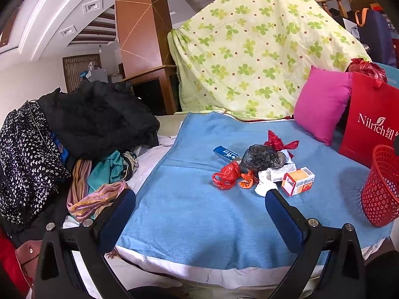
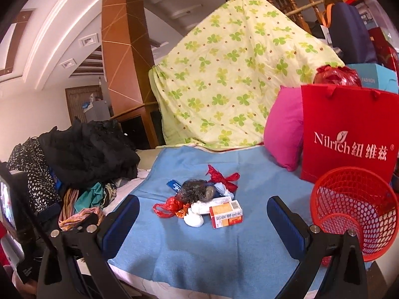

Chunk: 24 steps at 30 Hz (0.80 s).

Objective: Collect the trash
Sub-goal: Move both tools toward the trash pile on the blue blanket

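A small heap of trash lies mid-way across the blue blanket (image 1: 204, 214): an orange-and-white carton (image 1: 298, 181) (image 2: 226, 213), a white crumpled tissue (image 1: 264, 186) (image 2: 194, 219), a dark plastic bag (image 1: 261, 159) (image 2: 197, 190), red plastic scraps (image 1: 225, 176) (image 2: 166, 206), a red bow-like wrapper (image 1: 279, 142) (image 2: 222, 175) and a blue box (image 1: 225, 154) (image 2: 174, 185). A red mesh basket (image 1: 381, 186) (image 2: 354, 211) stands at the right. My left gripper (image 1: 200, 194) is open, short of the heap. My right gripper (image 2: 203, 201) is open too, with the heap seen between its fingers and still ahead.
A pile of dark and striped clothes (image 1: 74, 137) (image 2: 74, 159) fills the left side. A pink cushion (image 1: 321, 104) (image 2: 284, 127) and a red paper bag (image 1: 371, 117) (image 2: 346, 134) stand at the back right, under a clover-print quilt (image 1: 261, 49).
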{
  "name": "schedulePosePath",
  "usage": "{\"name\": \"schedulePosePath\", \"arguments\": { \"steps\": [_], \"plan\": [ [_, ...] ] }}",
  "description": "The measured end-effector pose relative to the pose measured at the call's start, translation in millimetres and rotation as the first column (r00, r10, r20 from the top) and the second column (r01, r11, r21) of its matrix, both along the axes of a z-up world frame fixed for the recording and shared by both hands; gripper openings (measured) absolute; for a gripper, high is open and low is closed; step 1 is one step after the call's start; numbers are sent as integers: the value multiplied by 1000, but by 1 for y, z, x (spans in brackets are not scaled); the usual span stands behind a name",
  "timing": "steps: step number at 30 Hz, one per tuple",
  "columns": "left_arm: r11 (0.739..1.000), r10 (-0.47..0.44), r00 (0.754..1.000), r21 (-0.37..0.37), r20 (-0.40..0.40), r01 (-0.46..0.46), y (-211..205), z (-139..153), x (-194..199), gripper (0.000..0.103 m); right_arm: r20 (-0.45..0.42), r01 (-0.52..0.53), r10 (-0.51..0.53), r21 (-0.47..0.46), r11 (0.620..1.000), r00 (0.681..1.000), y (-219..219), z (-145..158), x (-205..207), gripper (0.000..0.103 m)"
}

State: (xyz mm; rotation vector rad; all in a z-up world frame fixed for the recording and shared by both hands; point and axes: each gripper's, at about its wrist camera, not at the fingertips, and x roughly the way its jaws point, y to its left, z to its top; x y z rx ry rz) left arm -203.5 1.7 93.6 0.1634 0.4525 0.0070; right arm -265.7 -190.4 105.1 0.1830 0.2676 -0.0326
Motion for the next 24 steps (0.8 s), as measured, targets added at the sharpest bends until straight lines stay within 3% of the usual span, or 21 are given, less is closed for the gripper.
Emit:
{"name": "schedulePosePath", "arguments": {
  "steps": [5,15,19,24],
  "plan": [
    [1000,4,1000,-3,5,-4,1,0,1,103,-21,-12,12,-22,1000,1000,7,2,1,103],
    [1000,12,1000,-5,3,-12,7,-2,6,103,-164,-35,31,-24,999,986,13,-9,24,103],
    [1000,13,1000,-11,0,-13,10,-4,11,103,-166,-45,43,-6,999,985,15,-12,33,103],
    [997,-36,998,-69,-46,32,17,-22,33,103,-255,-43,47,21,999,966,2,-37,68,103]
  ]
}}
